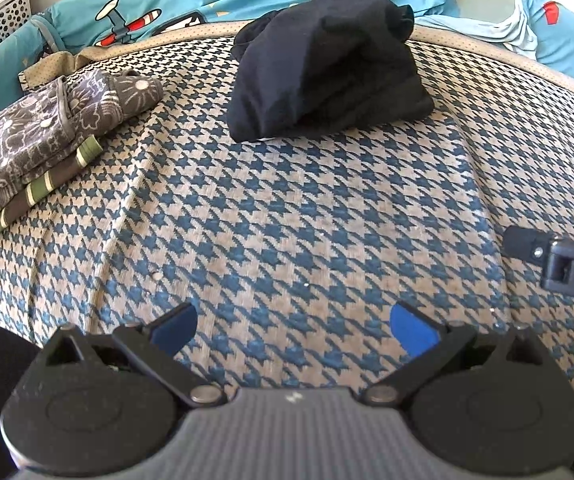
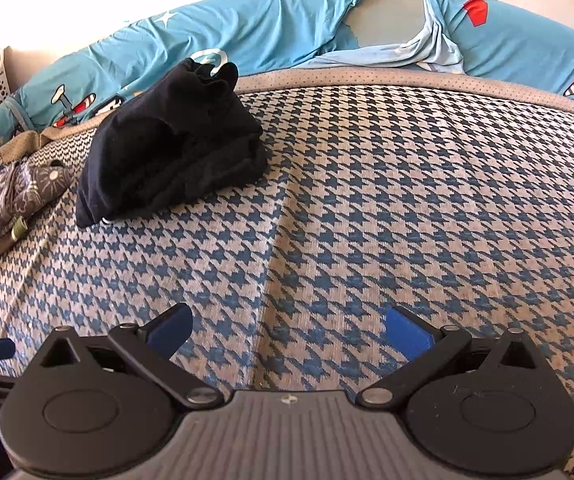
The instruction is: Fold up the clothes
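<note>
Between garments, I judge: left gripper (image 1: 293,330) and right gripper (image 2: 287,330) both spread, empty. Folded black garment (image 1: 323,68) lies ahead; next needs fetching unfolded clothing.

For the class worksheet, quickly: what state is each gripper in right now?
Left gripper: open, holding nothing, above the houndstooth cover.
Right gripper: open, holding nothing, above the same cover.

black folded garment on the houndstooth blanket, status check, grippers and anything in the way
Left gripper open, empty. Right gripper open, empty. Black folded garment on blue-and-beige houndstooth blanket, untouched. Path clear; grey patterned folded stack sits left.
</note>
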The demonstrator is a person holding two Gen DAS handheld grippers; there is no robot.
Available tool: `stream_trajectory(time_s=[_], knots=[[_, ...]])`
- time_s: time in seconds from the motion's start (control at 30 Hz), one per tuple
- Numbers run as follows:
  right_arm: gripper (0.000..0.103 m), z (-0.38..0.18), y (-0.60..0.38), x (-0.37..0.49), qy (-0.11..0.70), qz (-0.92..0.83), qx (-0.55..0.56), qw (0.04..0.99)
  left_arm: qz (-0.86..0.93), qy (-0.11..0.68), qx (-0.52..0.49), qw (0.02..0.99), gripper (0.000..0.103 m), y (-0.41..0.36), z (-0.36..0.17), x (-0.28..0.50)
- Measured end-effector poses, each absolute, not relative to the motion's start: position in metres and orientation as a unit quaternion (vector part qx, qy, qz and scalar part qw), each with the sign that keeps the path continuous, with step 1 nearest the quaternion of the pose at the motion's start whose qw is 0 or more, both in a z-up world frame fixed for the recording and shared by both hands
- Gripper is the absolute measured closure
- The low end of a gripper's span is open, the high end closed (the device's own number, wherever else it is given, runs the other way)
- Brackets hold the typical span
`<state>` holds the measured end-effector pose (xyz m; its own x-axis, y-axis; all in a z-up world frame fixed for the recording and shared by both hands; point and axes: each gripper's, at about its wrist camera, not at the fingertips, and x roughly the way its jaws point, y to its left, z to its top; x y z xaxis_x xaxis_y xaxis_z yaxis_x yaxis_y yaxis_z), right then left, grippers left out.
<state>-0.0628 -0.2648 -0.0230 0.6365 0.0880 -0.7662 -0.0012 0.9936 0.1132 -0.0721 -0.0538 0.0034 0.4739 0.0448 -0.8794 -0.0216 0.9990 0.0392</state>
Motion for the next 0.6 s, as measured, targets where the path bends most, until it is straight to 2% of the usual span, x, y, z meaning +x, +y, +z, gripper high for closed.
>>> stream_trajectory(time_s=[0.6], knots=[[0.000, -0.028, -0.271, -0.068, 0.437, 0.021, 0.044, 0.898, 0.012, 0.516, 0.015, 0.856, 0.000, -0.066, 0.005, -0.076]])
